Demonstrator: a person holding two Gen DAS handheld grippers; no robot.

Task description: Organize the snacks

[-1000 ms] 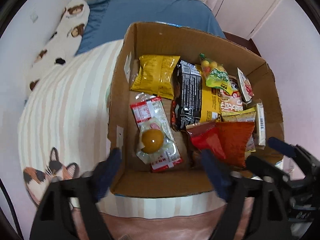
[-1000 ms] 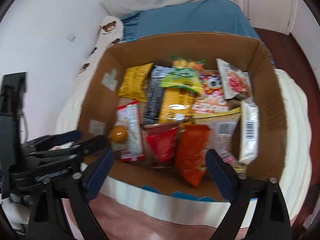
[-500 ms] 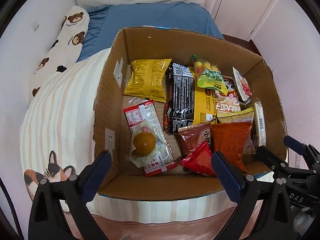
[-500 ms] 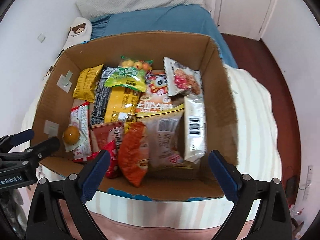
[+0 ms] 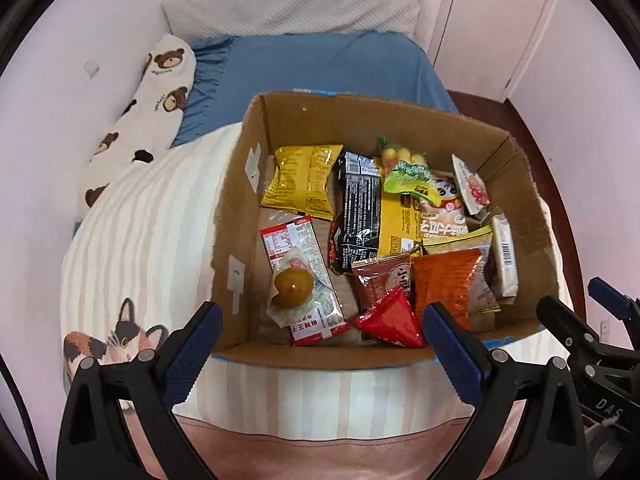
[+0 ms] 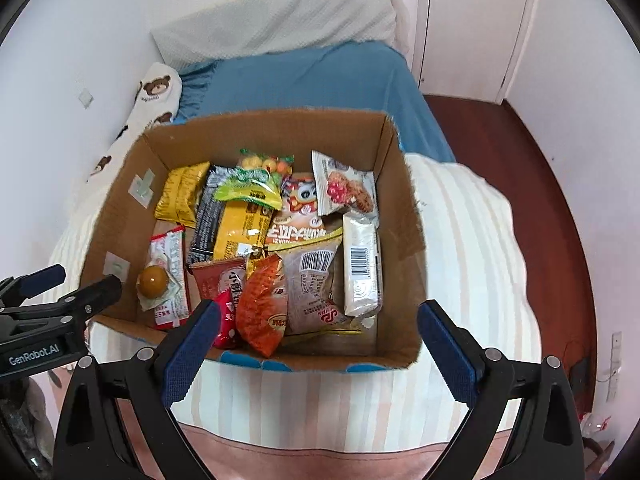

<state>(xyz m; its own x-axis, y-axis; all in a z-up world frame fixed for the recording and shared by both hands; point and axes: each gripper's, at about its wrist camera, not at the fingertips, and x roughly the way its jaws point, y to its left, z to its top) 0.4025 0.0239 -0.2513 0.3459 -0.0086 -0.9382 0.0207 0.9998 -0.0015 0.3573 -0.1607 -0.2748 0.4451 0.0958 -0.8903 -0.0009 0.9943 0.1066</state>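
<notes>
left wrist view: the left gripper (image 5: 318, 332) hangs above the near edge of a cardboard box (image 5: 362, 118) with its blue-padded fingers (image 5: 192, 340) spread wide and nothing between them. the box sits on a striped blanket (image 5: 148, 216) on a bed, and the snacks lie inside it. a clear packet with a round brown cake (image 5: 294, 286) lies by the left wall, a yellow bag (image 5: 304, 180) beyond it, a black packet (image 5: 356, 212) in the middle, and a red triangular packet (image 5: 392, 322) beside an orange bag (image 5: 446, 280) near the front. a green-topped bag of candy balls (image 5: 404, 164) rests toward the far wall. a bear-print pillow (image 5: 148, 100) lies along the wall, and a cat print (image 5: 116, 338) shows on the blanket. right wrist view: the right gripper (image 6: 318, 344) hovers over the same box (image 6: 404, 216), its fingers (image 6: 446, 346) likewise released and holding nothing. the orange bag (image 6: 262, 308) stands just behind the near wall, a white barcoded packet (image 6: 362, 266) leans along the right side, and a cookie packet (image 6: 344, 190) lies toward the far right corner. the left gripper (image 6: 60, 292) shows at the left edge, just beside the box's left corner.
</notes>
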